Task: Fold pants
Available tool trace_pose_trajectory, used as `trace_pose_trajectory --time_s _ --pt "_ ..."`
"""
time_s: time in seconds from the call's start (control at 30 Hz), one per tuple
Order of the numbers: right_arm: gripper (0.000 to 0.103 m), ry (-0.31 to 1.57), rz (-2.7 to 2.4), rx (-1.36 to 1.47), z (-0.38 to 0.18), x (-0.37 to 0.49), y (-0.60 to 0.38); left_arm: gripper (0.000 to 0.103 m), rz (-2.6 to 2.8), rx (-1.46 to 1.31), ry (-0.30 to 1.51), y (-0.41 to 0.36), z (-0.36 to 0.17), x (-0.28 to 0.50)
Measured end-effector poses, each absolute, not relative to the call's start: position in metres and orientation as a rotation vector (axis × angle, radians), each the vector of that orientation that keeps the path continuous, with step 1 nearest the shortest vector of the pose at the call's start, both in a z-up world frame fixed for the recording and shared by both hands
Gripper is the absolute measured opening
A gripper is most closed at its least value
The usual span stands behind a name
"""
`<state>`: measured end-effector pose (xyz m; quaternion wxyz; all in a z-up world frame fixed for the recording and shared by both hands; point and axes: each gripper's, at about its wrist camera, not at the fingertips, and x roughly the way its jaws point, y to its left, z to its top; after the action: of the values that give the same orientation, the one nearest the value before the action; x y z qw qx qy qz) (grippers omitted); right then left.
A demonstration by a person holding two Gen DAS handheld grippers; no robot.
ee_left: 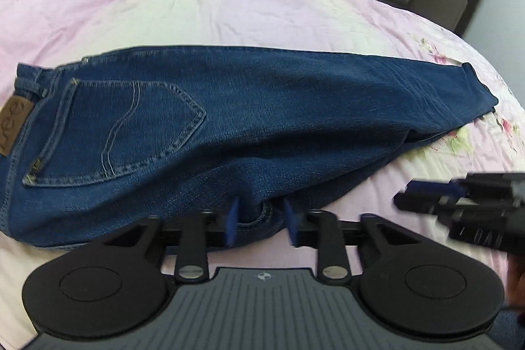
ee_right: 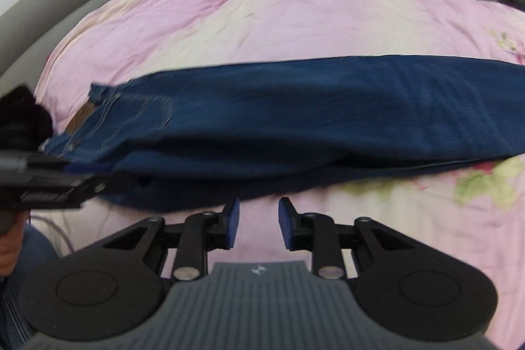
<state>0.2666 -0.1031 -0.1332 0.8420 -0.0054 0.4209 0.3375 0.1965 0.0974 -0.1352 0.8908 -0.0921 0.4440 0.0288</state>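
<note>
While the jeans [ee_left: 210, 133] lie flat across the pink quilt [ee_left: 262, 12] on the bed, folded lengthwise, waistband and Lee patch [ee_left: 14, 123] at the left and leg ends off to the right, your left claw [ee_left: 262, 223] has its blue pads set apart around the crotch seam at the near edge, fabric between them but not pinched. Further right, your right claw [ee_right: 258, 223] sits with jaws apart and empty over bare quilt, just short of the jeans' near edge.
</note>
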Motion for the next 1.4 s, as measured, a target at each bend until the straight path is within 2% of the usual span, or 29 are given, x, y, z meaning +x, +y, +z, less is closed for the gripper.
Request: trace_pose_trajectory --time_s 0.1,0.13,0.17,0.3,0.43,0.6,0.67,0.77,0.9,0.97,1.0,1.07,1.13,1.23,1.3,1.33,1.4 --pt "0.027 0.879 0.783 -0.109 -0.145 0.251 -0.075 0.009 0.036 -0.231 0.883 0.108 -0.127 0.188" --pt "0.033 0.873 0.82 -0.142 -0.147 0.248 -0.068 0.007 0.025 -0.231 0.875 0.112 -0.121 0.187" --pt "0.037 0.862 0.86 -0.174 -0.147 0.245 -0.062 0.006 0.004 -0.235 0.872 0.116 -0.115 0.186" --pt "0.04 0.784 1.041 -0.323 -0.136 0.252 -0.038 0.005 -0.072 -0.23 0.9 0.123 -0.098 0.186" --pt "0.052 0.757 1.198 -0.427 -0.123 0.272 -0.011 0.003 -0.113 -0.226 0.963 0.124 -0.098 0.188" --pt "0.058 0.757 1.293 -0.6 -0.123 0.294 0.012 0.0 -0.161 -0.272 0.972 0.128 -0.103 0.185" --pt "0.066 0.78 1.31 -0.618 -0.13 0.301 0.021 0.0 -0.178 -0.297 0.971 0.13 -0.106 0.186" --pt "0.066 0.88 1.387 -0.547 -0.143 0.308 0.032 0.0 -0.167 -0.288 0.981 0.135 -0.109 0.183" --pt "0.07 0.87 1.419 -0.499 -0.156 0.295 0.044 0.0 -0.116 -0.255 0.975 0.156 -0.104 0.173" --pt "0.066 0.883 1.41 -0.44 -0.158 0.293 0.043 0.0 -0.024 -0.224 0.984 0.171 -0.103 0.17" --pt "0.062 0.895 1.399 -0.41 -0.159 0.292 0.042 0.0 0.008 -0.226 0.983 0.178 -0.103 0.168" --pt "0.042 0.905 1.365 -0.384 -0.161 0.285 0.039 0.0 0.042 -0.239 0.978 0.193 -0.102 0.163" --pt "0.039 0.895 1.343 -0.366 -0.16 0.273 0.028 0.0 0.064 -0.247 0.978 0.2 -0.103 0.159" --pt "0.025 0.882 1.285 -0.363 -0.165 0.256 0.019 0.0 0.074 -0.268 0.995 0.202 -0.111 0.16" --pt "0.025 0.862 1.244 -0.361 -0.17 0.246 0.018 0.003 0.065 -0.258 1.016 0.198 -0.116 0.165" --pt "0.025 0.836 1.222 -0.382 -0.171 0.239 0.017 0.007 0.073 -0.231 1.018 0.195 -0.117 0.166" --pt "0.027 0.765 1.179 -0.45 -0.168 0.218 0.013 0.008 0.104 -0.162 1.02 0.194 -0.12 0.168"
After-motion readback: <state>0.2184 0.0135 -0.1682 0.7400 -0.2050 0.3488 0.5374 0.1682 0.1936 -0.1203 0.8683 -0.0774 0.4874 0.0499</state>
